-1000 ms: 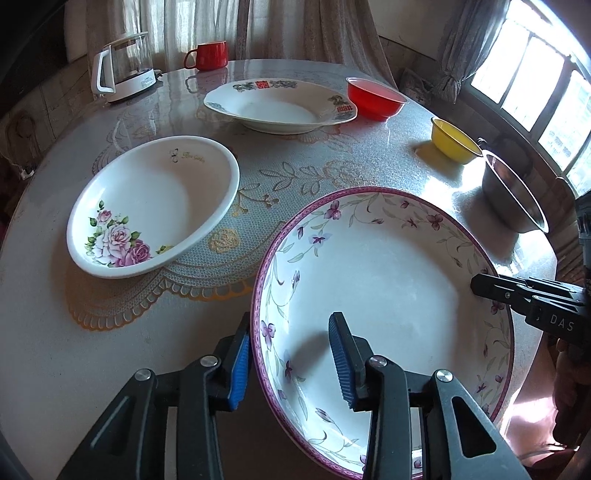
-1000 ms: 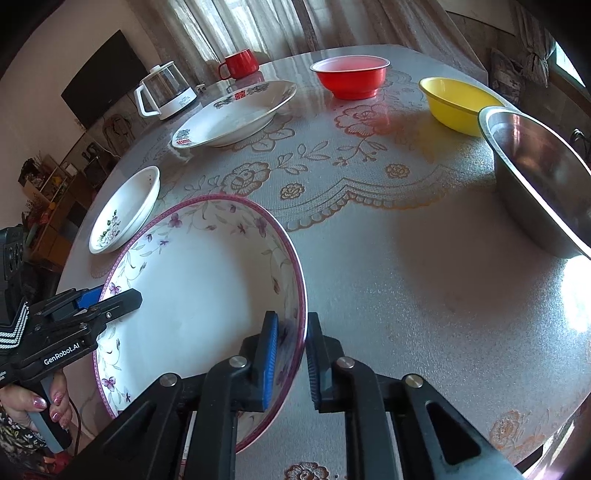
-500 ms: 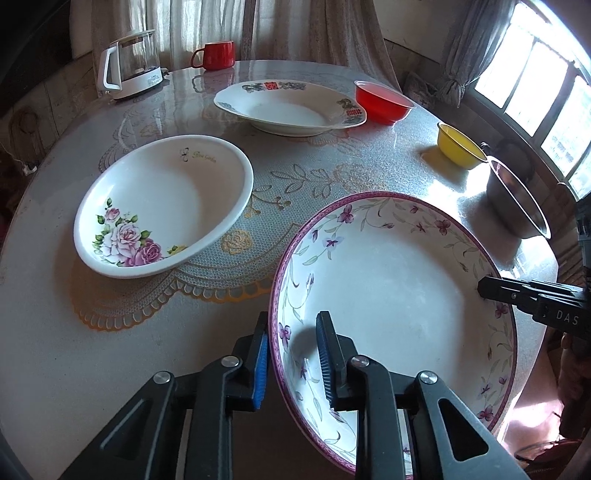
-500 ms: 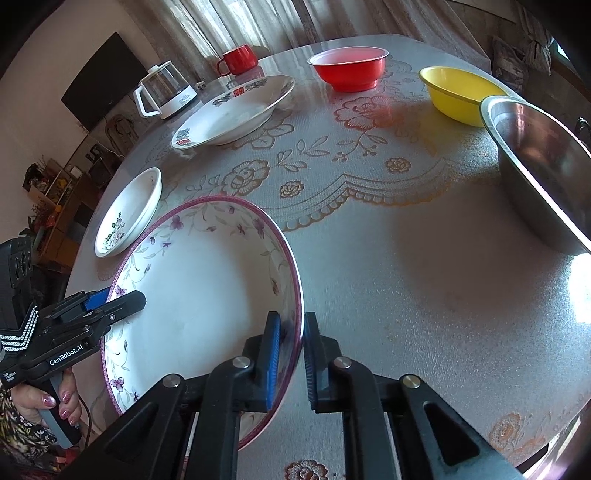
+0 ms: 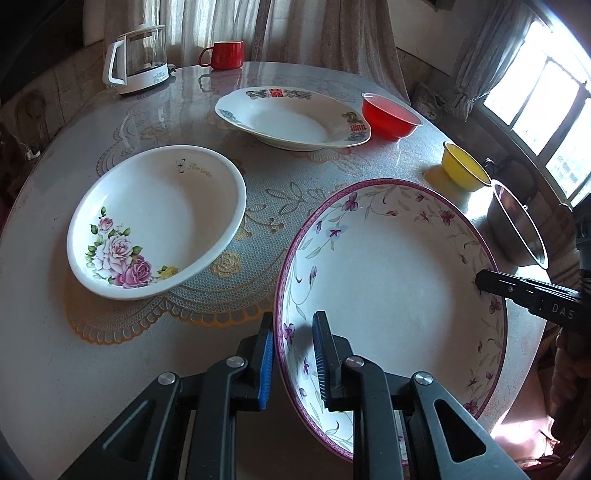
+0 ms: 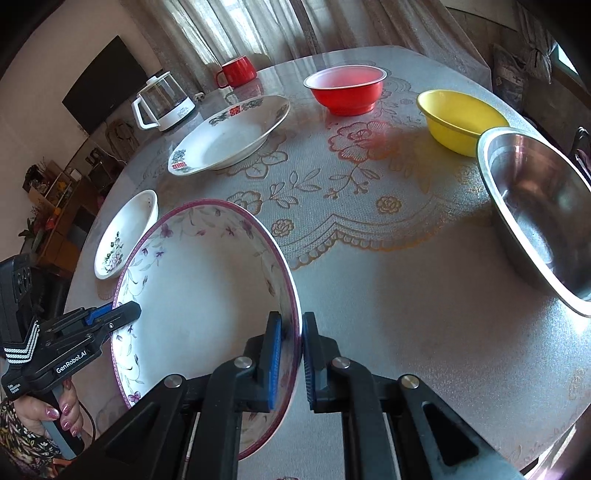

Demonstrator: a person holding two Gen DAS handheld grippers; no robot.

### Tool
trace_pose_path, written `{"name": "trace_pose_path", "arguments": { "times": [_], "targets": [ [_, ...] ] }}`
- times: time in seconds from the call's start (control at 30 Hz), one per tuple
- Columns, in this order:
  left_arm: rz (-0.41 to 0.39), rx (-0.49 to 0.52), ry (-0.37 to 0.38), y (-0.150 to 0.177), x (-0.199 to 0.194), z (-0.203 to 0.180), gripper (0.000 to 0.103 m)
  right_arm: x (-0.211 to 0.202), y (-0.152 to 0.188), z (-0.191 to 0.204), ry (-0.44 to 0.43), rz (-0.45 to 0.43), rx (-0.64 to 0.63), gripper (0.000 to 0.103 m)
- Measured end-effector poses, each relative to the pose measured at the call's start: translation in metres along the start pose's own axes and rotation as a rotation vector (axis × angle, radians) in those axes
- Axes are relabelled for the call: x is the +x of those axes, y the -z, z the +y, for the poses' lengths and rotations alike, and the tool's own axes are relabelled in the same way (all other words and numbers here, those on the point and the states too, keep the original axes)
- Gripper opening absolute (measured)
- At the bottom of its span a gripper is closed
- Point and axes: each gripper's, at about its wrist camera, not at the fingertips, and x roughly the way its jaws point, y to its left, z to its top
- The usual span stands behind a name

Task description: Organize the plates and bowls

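Between left gripper and right gripper, clamped at opposite rims: wide purple-rimmed floral ceramic plate, rose-painted white bowl leftward, nearer left.

Pretty clearly someone's home dining room: round table under a lacy floral cover, crockery laid out on it, glass kettle and red mug at the far edge, curtains behind, flat TV on the left wall.
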Motion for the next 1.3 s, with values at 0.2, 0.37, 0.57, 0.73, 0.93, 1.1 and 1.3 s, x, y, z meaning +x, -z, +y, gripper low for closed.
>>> {"name": "trace_pose_path", "arguments": {
  "times": [0.2, 0.37, 0.57, 0.73, 0.93, 1.1, 1.3],
  "targets": [
    [0.031, -0.01, -0.038, -0.011, 0.012, -0.006, 0.02, 0.019, -0.017, -0.013, -0.019, 0.042, 0.024, 0.01],
    [0.038, -0.024, -0.064, -0.01, 0.018, -0.009, 0.02, 0.028, -0.027, -0.02, -0.03, 0.062, 0.023, 0.01],
    [0.03, -0.05, -0.08, -0.007, 0.015, -0.009, 0.02, 0.032, -0.034, -0.019, -0.049, 0.092, -0.001, 0.015],
    [0.022, -0.065, -0.101, 0.001, 0.011, -0.012, 0.02, 0.029, -0.033, -0.022, -0.093, 0.122, -0.038, 0.017],
    [0.021, -0.11, -0.143, 0.002, 0.01, -0.016, 0.019, 0.028, -0.034, -0.019, -0.088, 0.136, -0.11, 0.015],
    [0.022, -0.134, -0.183, -0.001, 0.011, -0.019, 0.019, 0.036, -0.044, -0.023, -0.126, 0.171, -0.099, 0.013],
    [0.031, -0.134, -0.171, 0.003, 0.008, -0.017, 0.019, 0.038, -0.045, -0.017, -0.098, 0.181, -0.145, 0.013]
  ]
}}
